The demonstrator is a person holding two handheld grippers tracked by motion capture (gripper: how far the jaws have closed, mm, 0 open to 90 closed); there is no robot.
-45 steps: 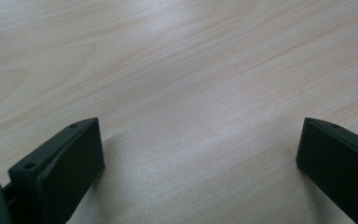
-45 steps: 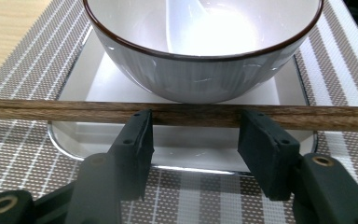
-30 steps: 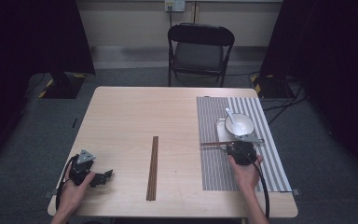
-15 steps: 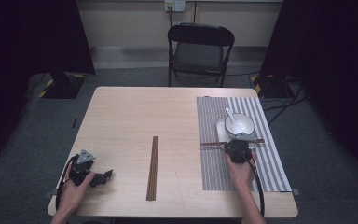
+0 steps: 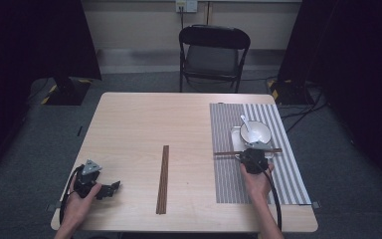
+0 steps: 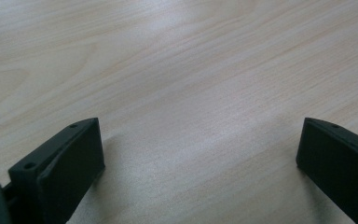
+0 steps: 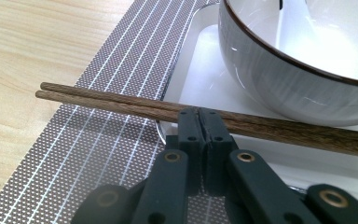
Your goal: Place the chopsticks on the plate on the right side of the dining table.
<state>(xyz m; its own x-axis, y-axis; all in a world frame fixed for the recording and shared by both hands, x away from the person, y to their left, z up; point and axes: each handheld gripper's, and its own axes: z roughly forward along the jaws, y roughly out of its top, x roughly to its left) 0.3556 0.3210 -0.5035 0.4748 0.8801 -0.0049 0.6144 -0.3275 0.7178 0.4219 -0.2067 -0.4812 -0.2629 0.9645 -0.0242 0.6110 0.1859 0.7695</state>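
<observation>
Right gripper (image 7: pixel 199 122): jaws pressed together, now advanced against the chopsticks (image 7: pixel 121 101) laid across the tray (image 7: pixel 200 70) near the bowl (image 7: pixel 279 79); placement judged nearly finished. Left gripper (image 5: pixel 110 188): jaws spread, resting unmoved on the table (image 5: pixel 129 129).

Ahead of my right gripper (image 7: pixel 200 122), the chopsticks (image 7: pixel 121 103) and bowl (image 7: pixel 279 79) block the way. My left gripper (image 6: pixel 193 154) faces bare table (image 6: pixel 177 70).

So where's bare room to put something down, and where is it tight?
Bare wood runs between the left gripper and the loose chopsticks, and again between those and the mat. The table's far left half is bare too. Crowded: the tray with bowl, where the right gripper pinches a chopstick pair.
</observation>
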